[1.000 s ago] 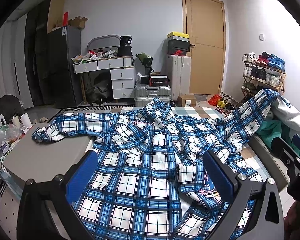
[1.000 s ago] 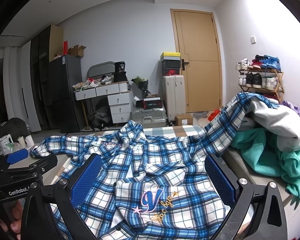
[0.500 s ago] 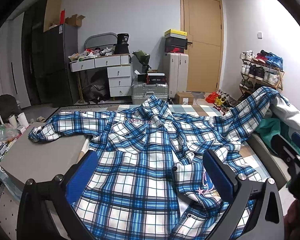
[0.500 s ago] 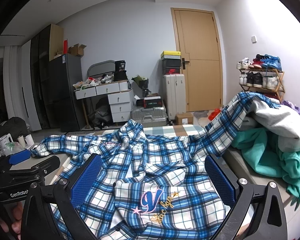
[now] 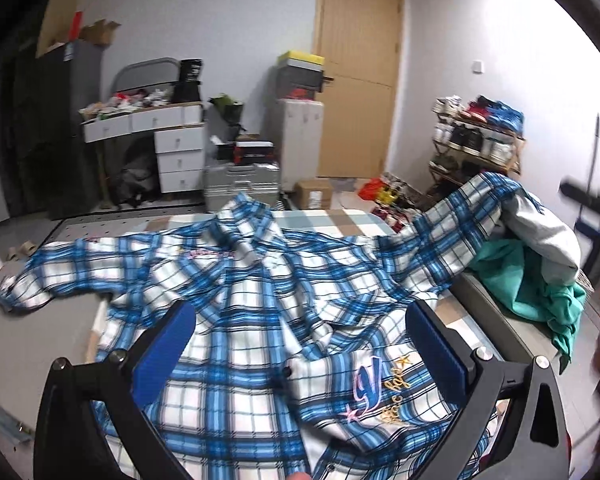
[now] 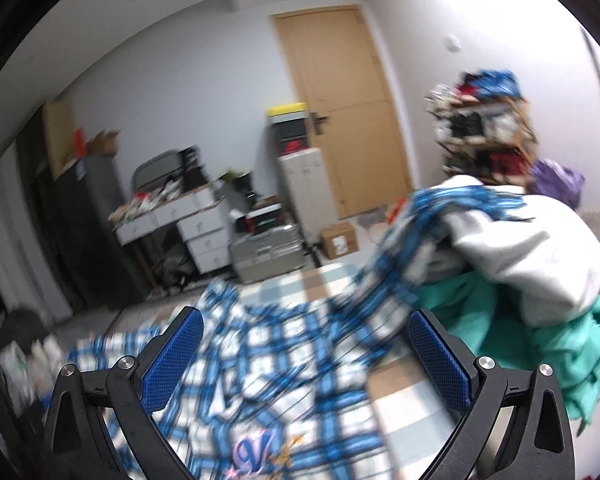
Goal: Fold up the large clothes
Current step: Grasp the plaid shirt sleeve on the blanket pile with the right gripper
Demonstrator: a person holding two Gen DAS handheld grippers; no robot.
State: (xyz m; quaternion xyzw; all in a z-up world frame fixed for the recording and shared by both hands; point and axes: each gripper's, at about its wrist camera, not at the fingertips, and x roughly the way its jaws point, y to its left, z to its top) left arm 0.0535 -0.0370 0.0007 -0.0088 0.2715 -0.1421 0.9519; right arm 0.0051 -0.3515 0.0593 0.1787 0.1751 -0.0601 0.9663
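Observation:
A large blue-and-white plaid shirt [image 5: 260, 300] lies spread face up on the table, with one sleeve reaching left and the other draped over a clothes pile at the right. A folded-over hem corner with an embroidered "V" logo [image 5: 370, 392] lies near me. My left gripper [image 5: 300, 344] hovers open above the shirt's lower front, nothing between its blue pads. In the blurred right wrist view my right gripper [image 6: 300, 348] is open over the same shirt [image 6: 284, 344], pointing toward the right sleeve [image 6: 416, 232].
A pile of grey-white [image 6: 532, 256] and teal garments [image 6: 512, 332] sits at the table's right end. Bare grey tabletop [image 5: 28, 336] shows at the left. Beyond are a suitcase [image 5: 242, 180], drawers, a shoe rack [image 5: 476, 140] and a door.
Both grippers have swung to the right, the right one fast enough to blur its view. The shirt lies as it did. Both stay open.

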